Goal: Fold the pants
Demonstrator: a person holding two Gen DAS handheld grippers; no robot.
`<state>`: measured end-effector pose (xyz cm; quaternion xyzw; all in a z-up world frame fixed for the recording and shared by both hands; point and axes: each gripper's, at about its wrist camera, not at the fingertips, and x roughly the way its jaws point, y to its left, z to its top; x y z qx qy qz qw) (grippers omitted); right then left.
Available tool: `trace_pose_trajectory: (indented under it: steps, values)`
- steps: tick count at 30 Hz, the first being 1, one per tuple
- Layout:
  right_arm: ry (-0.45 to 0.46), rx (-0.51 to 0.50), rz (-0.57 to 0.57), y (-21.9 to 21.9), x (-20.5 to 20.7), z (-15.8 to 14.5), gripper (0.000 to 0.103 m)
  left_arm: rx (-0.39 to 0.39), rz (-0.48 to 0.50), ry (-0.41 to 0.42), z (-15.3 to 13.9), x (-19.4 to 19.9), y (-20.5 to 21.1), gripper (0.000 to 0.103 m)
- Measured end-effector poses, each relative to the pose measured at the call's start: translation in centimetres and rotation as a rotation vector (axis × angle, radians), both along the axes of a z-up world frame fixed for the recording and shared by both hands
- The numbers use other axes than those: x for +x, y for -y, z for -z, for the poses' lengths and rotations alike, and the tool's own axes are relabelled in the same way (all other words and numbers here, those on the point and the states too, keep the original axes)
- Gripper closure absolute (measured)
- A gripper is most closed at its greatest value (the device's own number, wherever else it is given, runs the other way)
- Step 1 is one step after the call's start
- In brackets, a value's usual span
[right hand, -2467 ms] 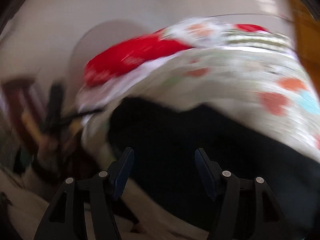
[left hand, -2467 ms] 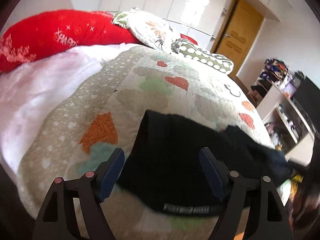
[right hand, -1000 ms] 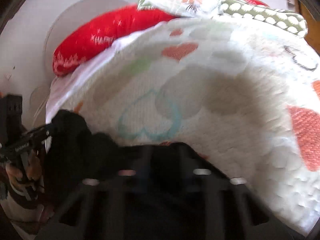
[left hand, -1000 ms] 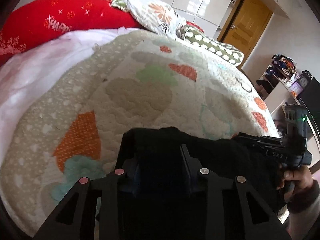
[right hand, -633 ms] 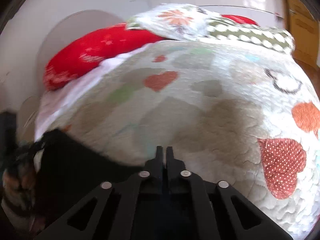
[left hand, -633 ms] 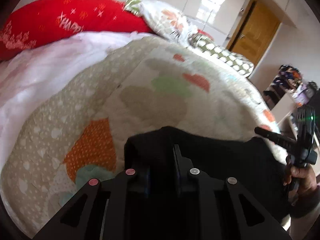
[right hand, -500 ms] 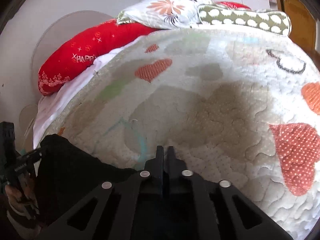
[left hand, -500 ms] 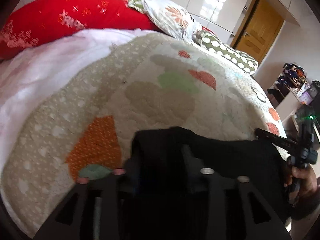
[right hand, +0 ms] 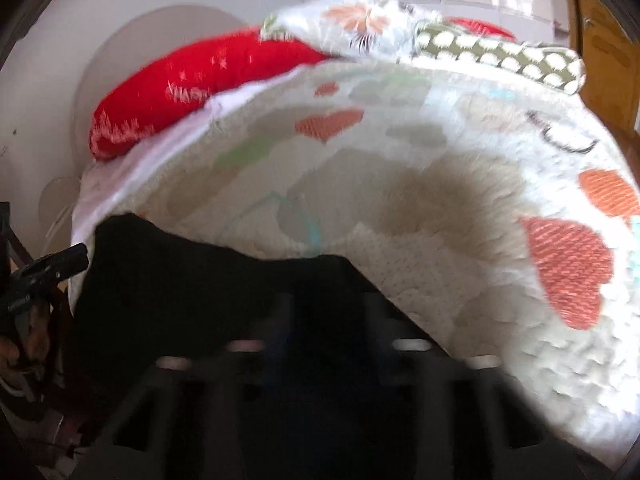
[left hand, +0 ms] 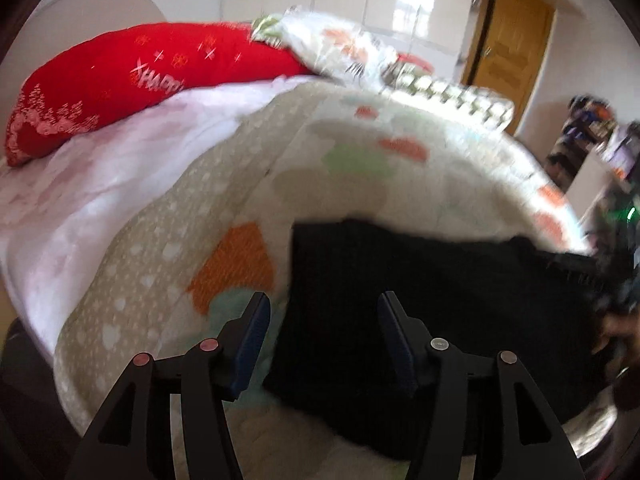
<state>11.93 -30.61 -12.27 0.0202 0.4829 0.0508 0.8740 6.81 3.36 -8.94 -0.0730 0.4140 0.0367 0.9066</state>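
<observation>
Bedroom: white cupboards and a wooden door (left hand: 506, 36) behind a bed (left hand: 168, 264) under a heart-patterned quilt.
Left claw (left hand: 322, 334): spread and widening; the blue pads flank the pants' left edge without pressing it.
Right claw (right hand: 326, 320): blurred in its own view, fingers pressed together, apparently pinching black cloth, though the blur hides the contact.
Pants (left hand: 420, 300): black, lying folded on the quilt's near edge.
Further out: a red pillow (left hand: 132, 76) and a floral pillow (right hand: 352, 24) at the head of the bed.
Risk: with one side let go, a pull from the right claw could drag the stack askew or off the bed edge.
</observation>
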Motion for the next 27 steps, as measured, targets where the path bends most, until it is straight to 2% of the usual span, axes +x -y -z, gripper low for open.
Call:
trace_pose_trajectory:
  steps: [1,4,7,9,10,12,14,15,20,25,27]
  values:
    - [0.007,-0.011,-0.003,-0.1,0.2,-0.1,0.098,0.011,-0.006,-0.033,0.6,0.3,0.0,0.048]
    - [0.047,-0.031,0.025,0.4,0.2,-0.8,0.099,0.033,-0.005,-0.032,1.5,1.5,0.1,0.045]
    - [0.0,-0.046,0.051,0.6,0.9,0.9,0.099,-0.029,-0.047,-0.053,2.1,2.6,-0.5,0.046]
    - [0.023,-0.035,0.063,0.8,0.4,0.1,0.097,-0.023,-0.05,-0.042,1.4,2.6,-0.3,0.047]
    - [0.041,-0.03,0.084,1.1,-0.1,-0.8,0.096,-0.012,-0.049,-0.031,1.0,2.5,-0.2,0.047]
    - [0.07,-0.021,0.114,1.7,-1.5,-2.5,0.088,0.007,-0.049,-0.003,0.1,1.8,0.0,0.049]
    - [0.097,-0.026,0.108,1.6,-3.4,-3.9,0.074,0.0,-0.052,0.04,-1.2,1.0,0.1,0.049]
    - [0.105,-0.03,0.103,1.5,-4.6,-4.3,0.071,-0.02,-0.046,0.059,-1.7,0.7,0.2,0.049]
    - [0.081,-0.027,0.095,0.6,-9.2,-3.8,0.07,-0.047,0.012,0.112,-2.8,-0.5,2.1,0.043]
    - [0.068,-0.012,0.143,1.7,-13.0,-2.7,0.067,-0.066,0.08,0.106,-1.7,-0.8,4.4,0.037]
    - [0.056,-0.05,0.178,2.8,-14.0,-2.2,0.066,-0.079,0.12,0.086,-0.6,-0.5,5.7,0.037]
